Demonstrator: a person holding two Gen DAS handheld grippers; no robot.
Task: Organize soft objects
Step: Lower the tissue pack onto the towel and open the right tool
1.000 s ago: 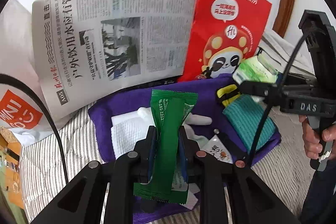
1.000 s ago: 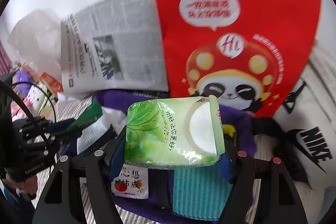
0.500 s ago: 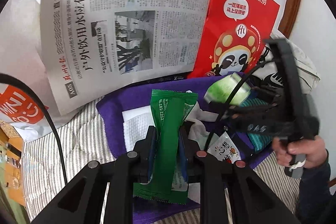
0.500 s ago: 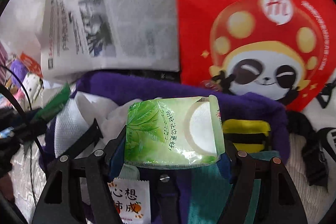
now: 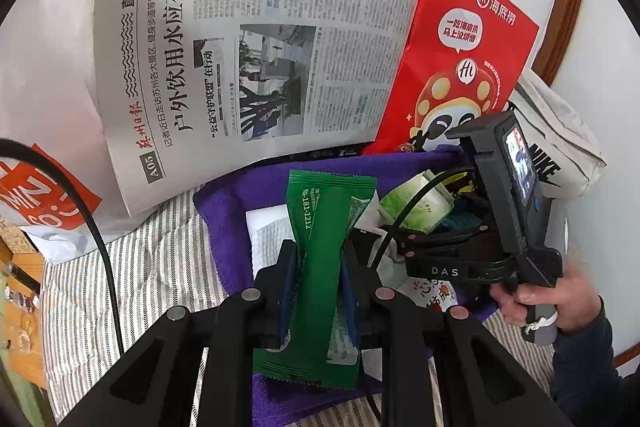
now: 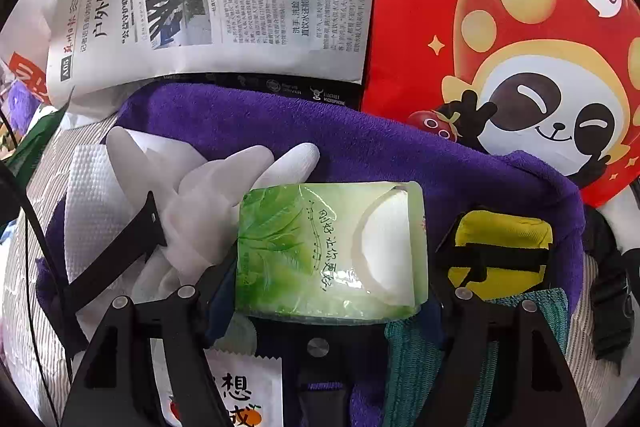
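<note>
Right wrist view: right gripper [image 6: 328, 267] with tissue pack [image 6: 332, 251] now lower over purple towel [image 6: 360, 143].

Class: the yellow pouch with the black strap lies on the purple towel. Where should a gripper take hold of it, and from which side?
Grip the yellow pouch across its short sides, coming from above: it lies flat on the purple towel, with its top exposed. That is a judgement only.
</note>
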